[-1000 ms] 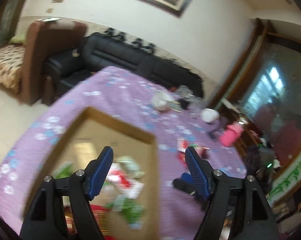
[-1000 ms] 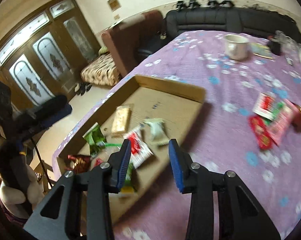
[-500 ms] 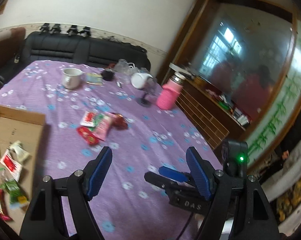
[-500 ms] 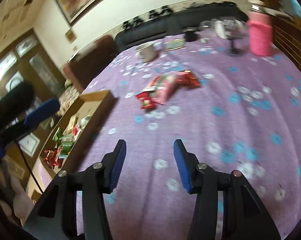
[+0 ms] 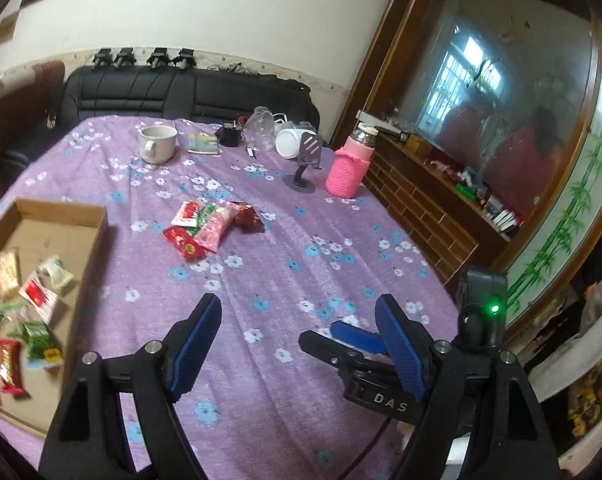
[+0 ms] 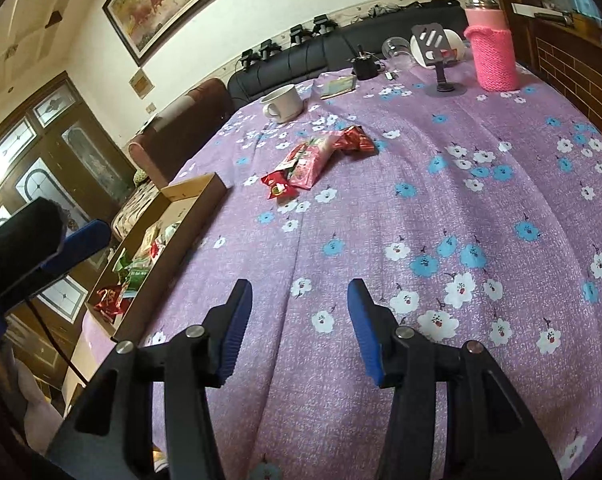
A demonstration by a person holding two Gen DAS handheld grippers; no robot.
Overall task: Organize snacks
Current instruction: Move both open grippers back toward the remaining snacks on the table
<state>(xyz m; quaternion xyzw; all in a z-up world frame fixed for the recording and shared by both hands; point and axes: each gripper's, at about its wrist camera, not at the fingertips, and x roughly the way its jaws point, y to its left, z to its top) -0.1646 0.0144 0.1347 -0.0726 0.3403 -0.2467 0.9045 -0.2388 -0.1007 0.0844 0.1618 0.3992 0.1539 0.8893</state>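
Between picks: left gripper (image 5: pixel 297 336) empty with jaws opening, right gripper (image 6: pixel 299 326) empty and parted, both aimed at the loose snack pile (image 5: pixel 211 228) mid-table, well short of it, so next is reach, clamp one packet, carry to cardboard box (image 5: pixel 97 236).

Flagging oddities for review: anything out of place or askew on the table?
A small heap of snack packets lies loose on the purple tablecloth, apart from the cardboard box that holds the others. Behind the phone stand, a white cup lies tipped on its side. No spill shows.
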